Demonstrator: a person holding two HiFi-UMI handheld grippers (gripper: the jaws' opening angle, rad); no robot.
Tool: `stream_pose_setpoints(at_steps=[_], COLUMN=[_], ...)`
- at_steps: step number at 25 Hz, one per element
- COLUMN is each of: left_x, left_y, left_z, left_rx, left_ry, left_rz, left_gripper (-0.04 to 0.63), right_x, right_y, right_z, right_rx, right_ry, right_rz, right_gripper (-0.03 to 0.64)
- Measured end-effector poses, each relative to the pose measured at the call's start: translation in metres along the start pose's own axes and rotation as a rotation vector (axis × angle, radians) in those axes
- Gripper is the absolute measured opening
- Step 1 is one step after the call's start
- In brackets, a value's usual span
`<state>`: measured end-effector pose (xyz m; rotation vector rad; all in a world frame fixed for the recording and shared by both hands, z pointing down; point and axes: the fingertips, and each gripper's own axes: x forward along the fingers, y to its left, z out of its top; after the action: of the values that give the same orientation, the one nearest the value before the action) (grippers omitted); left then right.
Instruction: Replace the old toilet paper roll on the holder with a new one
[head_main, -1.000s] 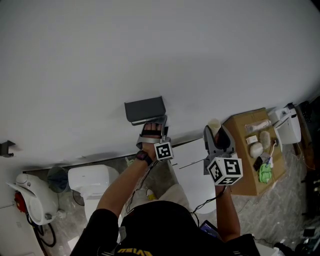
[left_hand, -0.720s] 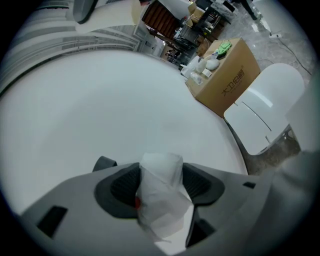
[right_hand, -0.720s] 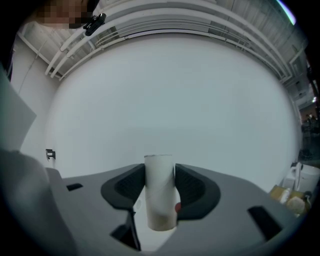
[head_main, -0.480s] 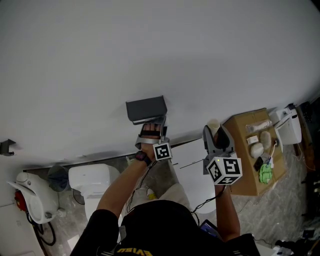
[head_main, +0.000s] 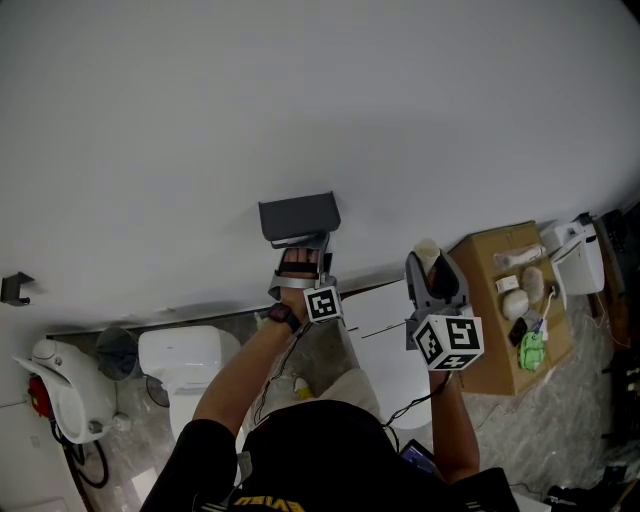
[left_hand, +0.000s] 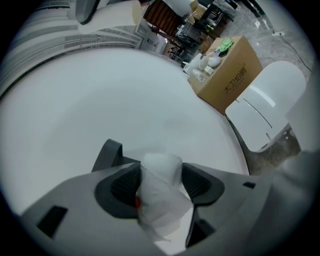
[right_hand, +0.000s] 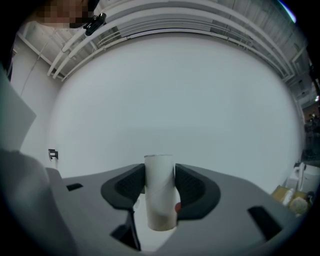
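Clearly, the coming move depends on the left side: the left gripper (head_main: 303, 250) stands just below the dark holder (head_main: 298, 217) on the wall (head_main: 300, 100), while the right gripper (head_main: 432, 270) hangs well apart to the right. We see the left jaws clenched on a paper-wrapped roll (left_hand: 160, 192). Its long axis stands upright in the left gripper view, across the line of the squeeze, and the holder lies just ahead of it. The right jaws are clenched on a bare cardboard tube (right_hand: 160, 192), also upright. We judge that this tube is the old one. The left arm reaches straight forward to the wall, and the right arm stays bent and nearer the body.
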<state>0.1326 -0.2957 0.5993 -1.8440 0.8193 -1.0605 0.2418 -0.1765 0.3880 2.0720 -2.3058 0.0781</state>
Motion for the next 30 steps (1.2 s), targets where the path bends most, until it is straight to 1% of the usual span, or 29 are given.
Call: stream_pose_setpoints(at_steps=[2,3,4,6,10,19,30], left_x=[-0.003,-0.005,-0.006,-0.005,-0.008,-0.019,-0.024], left_y=[0.005,0.009,0.01,0.009,0.011,0.017,0.018], left_z=[-0.001,-0.002,-0.003,-0.005,-0.009,-0.03,-0.04], left_rx=[-0.038,-0.055,-0.065,-0.066,-0.068,-0.056,-0.053], left_ry=[-0.013,-0.02,-0.025,-0.029,-0.021,0.011,0.023], left_rz=[0.031,0.059,0.08,0.097,0.095,0.108,0.115], left_gripper=[0.262,0.242,0.238,0.236,0.236,0.236,0.235], right_x=[0.0,0.0,0.0,0.0,0.001,0.002,0.003], right_y=[0.002,0.003,0.004,0.004,0.008,0.017,0.025], right_z=[0.0,0.0,0.0,0.001,0.003,0.001,0.004], right_rx=[-0.001,-0.001,-0.001,-0.002,-0.005,-0.004,-0.009], right_ry=[0.0,0.0,0.0,-0.002,-0.003,-0.002,-0.008], right_rz=[0.002,0.002,0.003,0.004,0.011,0.025,0.042], right_gripper=[0.186,0.186,0.186,0.186,0.186,0.186,0.186])
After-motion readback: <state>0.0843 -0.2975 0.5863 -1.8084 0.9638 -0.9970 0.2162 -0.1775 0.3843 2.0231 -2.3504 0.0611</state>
